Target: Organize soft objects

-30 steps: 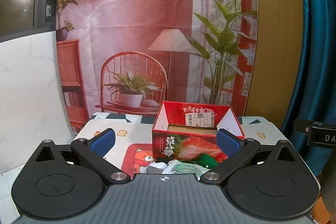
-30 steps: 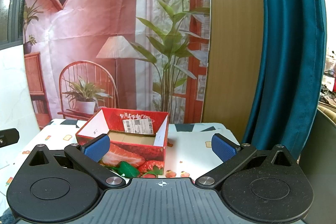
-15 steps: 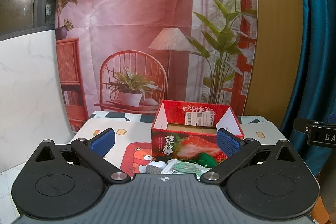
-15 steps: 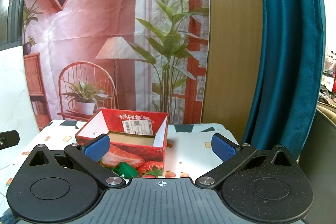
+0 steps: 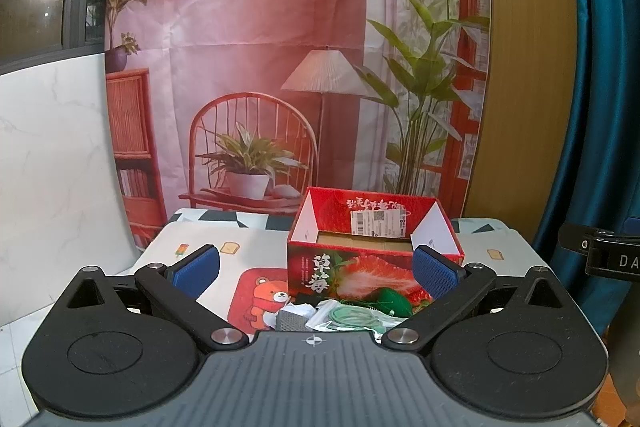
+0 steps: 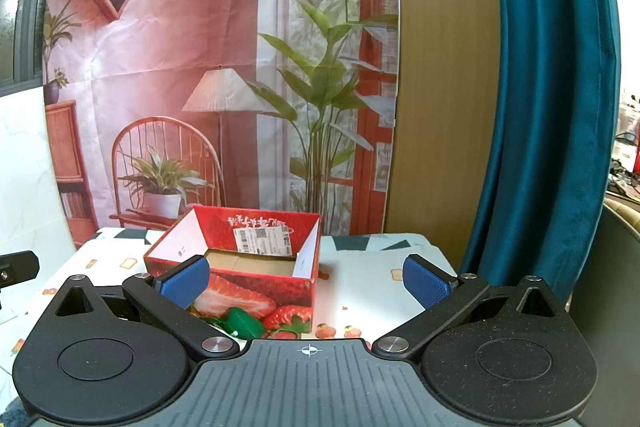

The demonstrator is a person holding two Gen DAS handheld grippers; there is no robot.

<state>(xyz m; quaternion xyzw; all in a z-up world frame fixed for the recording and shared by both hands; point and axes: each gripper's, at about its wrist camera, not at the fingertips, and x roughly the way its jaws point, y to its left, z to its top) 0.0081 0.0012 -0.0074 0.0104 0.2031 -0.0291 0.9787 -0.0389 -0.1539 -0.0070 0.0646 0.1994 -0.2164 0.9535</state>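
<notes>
An open red strawberry-print box stands on the table, and I see nothing inside it. In front of it lies a small pile: a green soft object, a clear bag with a coiled green cord, a grey textured piece and crumpled white paper. My left gripper is open, held above and short of the pile, with nothing between its blue pads. My right gripper is open too, to the right of the box front.
The table wears a white cloth with small food prints and a red bear patch. A printed backdrop hangs behind it, a teal curtain on the right. The other gripper's black body shows at the right edge.
Both views have shifted very slightly; the box sits a touch lower in the left wrist view. Nothing was taken hold of or let go.
</notes>
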